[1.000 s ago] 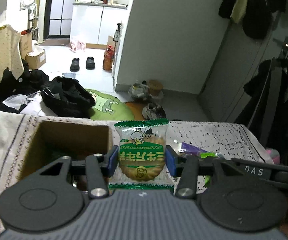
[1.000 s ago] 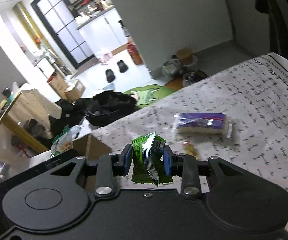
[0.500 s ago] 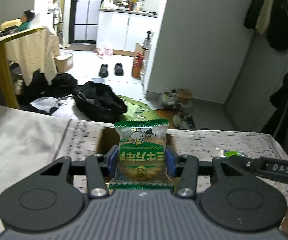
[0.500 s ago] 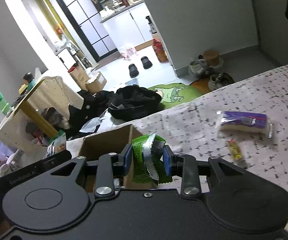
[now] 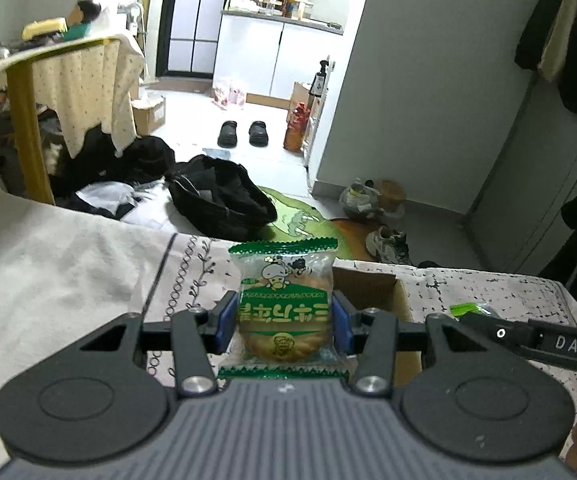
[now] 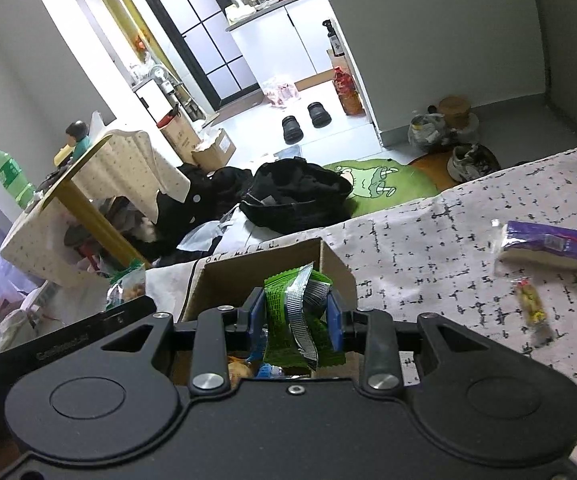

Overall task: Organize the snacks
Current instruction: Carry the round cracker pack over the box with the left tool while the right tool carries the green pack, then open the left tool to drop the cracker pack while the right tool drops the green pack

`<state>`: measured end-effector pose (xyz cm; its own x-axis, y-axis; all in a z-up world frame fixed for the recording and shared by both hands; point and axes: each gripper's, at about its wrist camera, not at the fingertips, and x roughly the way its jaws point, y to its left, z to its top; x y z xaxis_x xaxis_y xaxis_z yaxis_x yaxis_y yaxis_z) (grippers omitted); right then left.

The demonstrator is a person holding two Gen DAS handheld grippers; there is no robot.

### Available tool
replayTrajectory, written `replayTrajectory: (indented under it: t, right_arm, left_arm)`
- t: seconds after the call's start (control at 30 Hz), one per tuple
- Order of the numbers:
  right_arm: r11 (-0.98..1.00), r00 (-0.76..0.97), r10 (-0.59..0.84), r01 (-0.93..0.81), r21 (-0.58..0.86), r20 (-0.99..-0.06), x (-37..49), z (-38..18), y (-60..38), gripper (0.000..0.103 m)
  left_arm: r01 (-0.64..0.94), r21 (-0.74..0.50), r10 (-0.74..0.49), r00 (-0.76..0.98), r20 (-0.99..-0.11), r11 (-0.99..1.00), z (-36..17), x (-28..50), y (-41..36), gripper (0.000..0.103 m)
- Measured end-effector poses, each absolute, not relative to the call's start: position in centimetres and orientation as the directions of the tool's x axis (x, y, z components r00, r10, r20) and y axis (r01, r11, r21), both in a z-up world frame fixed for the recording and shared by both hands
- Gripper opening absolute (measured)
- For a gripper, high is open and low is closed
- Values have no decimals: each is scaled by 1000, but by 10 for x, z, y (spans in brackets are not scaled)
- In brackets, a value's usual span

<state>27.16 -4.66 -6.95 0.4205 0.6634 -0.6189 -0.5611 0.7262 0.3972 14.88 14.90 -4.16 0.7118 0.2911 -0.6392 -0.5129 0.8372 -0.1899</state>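
Now my left gripper (image 5: pixel 284 320) clamps a biscuit packet (image 5: pixel 285 312) across its flat sides, left of the cardboard box (image 6: pixel 272 268). My right gripper (image 6: pixel 295 320) pinches a crumpled green wrapper (image 6: pixel 298 320) directly above that box. Both seem light and slippery; I judge the biscuit brittle, so grip gently at mid-body.

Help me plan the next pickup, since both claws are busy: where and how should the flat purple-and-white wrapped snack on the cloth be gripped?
Grip the purple-and-white wrapped snack across its narrow width, mid-length, coming from above. It lies flat on the patterned cloth with clear space around it; the small yellow packet lies apart.
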Motion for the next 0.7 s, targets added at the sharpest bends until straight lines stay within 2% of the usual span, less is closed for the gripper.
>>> replayTrajectory:
  t: [0.47, 0.7]
  right_arm:
    - [733, 413, 645, -574, 366, -643, 284, -80, -15, 32]
    - [737, 409, 643, -562, 376, -648, 289, -83, -10, 32]
  left_arm:
    - [-520, -223, 247, 686, -684, 824, -74, 176, 160, 48]
    - [-550, -220, 278, 680, -678, 806, -74, 177, 161, 52]
